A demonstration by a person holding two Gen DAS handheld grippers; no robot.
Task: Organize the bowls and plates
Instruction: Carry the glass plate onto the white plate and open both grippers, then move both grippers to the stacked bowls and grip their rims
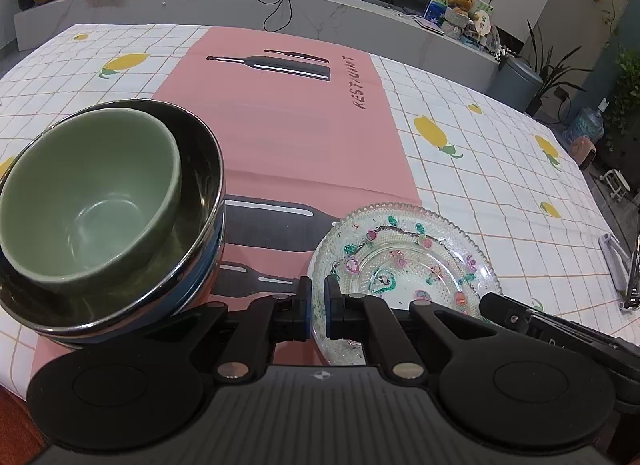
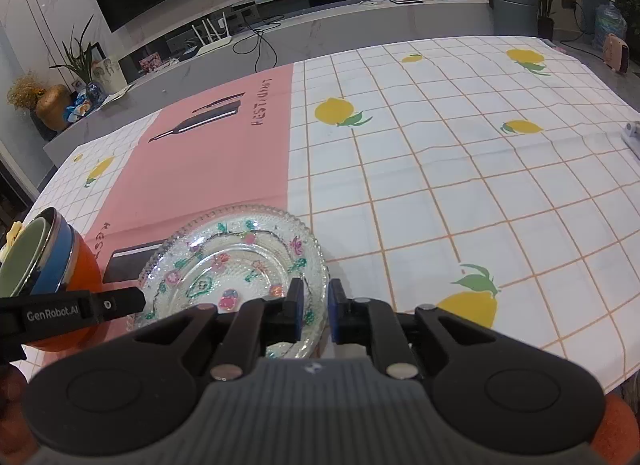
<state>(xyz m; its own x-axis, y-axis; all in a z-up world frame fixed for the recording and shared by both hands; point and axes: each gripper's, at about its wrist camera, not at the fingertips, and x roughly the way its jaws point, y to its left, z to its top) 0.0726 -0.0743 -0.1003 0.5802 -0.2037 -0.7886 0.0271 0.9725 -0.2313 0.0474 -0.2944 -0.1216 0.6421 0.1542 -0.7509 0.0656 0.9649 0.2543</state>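
Observation:
A clear glass plate [image 1: 404, 261] with painted flowers lies on the table at the edge of the pink mat. My left gripper [image 1: 319, 305] is shut on the plate's left rim, and one of its fingers [image 2: 120, 303] shows in the right wrist view. My right gripper [image 2: 316, 307] straddles the right rim of the plate [image 2: 236, 261] with its jaws slightly apart, and a narrow gap shows beside the rim. Left of the plate stands a bowl stack: a green bowl [image 1: 88, 205] nested in a steel bowl [image 1: 204, 185], over blue and orange bowls [image 2: 80, 265].
A pink placemat [image 1: 288, 125] with bottle prints lies on a white checked tablecloth [image 2: 440, 185] with lemons. A metal tool [image 1: 614, 265] lies near the table's right edge. A grey counter [image 1: 240, 1] with cables and ornaments runs behind the table.

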